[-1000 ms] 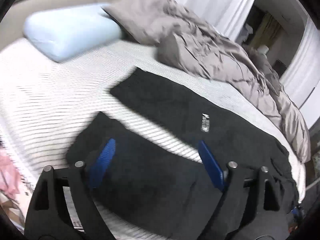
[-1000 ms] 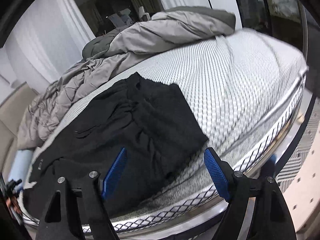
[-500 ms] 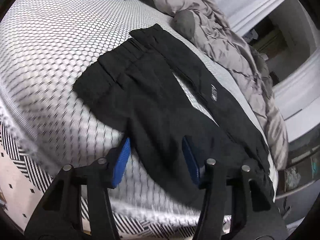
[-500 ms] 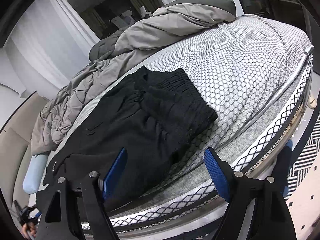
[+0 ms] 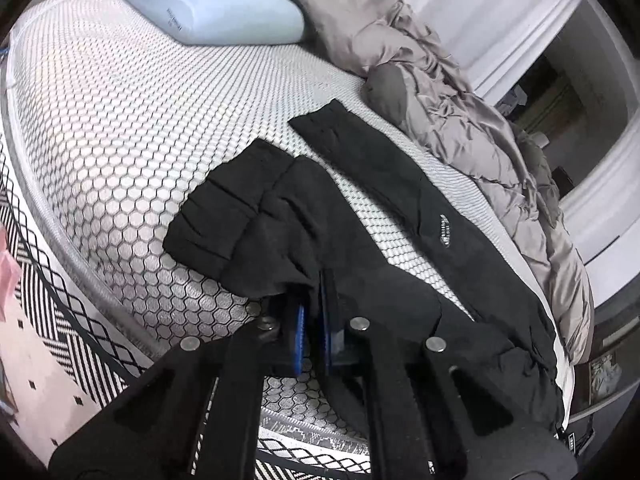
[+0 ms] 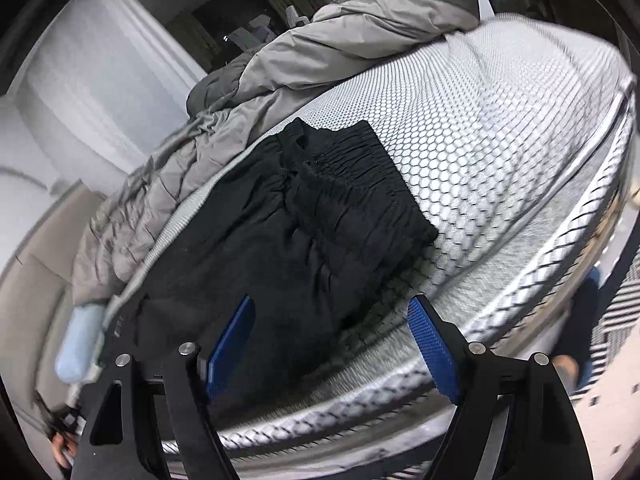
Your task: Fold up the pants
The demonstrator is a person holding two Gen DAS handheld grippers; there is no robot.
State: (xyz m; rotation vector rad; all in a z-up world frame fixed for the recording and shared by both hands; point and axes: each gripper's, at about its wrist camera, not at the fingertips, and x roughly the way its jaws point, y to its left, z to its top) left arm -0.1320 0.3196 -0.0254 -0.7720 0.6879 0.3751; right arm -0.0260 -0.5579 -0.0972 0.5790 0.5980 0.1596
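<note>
Black pants [image 5: 360, 216] lie spread on the honeycomb-patterned mattress [image 5: 120, 120], two legs running toward the pillow. My left gripper [image 5: 312, 320] is shut on the near leg's edge at the mattress's front edge; the fabric bunches over the blue pads. In the right wrist view the pants [image 6: 320, 220] show their gathered waistband end near the mattress edge. My right gripper [image 6: 332, 336] is open and empty, hovering just above the waist part, its left pad over the fabric.
A light blue pillow [image 5: 208, 0] lies at the head of the bed. A crumpled grey duvet [image 5: 460, 100] runs along the far side of the pants, also in the right wrist view [image 6: 280, 64]. A black-and-white patterned rug [image 5: 48, 288] covers the floor.
My left gripper has dropped to the near leg's edge and closed on it. The right gripper has stayed open and shifted a little over the waist end.
</note>
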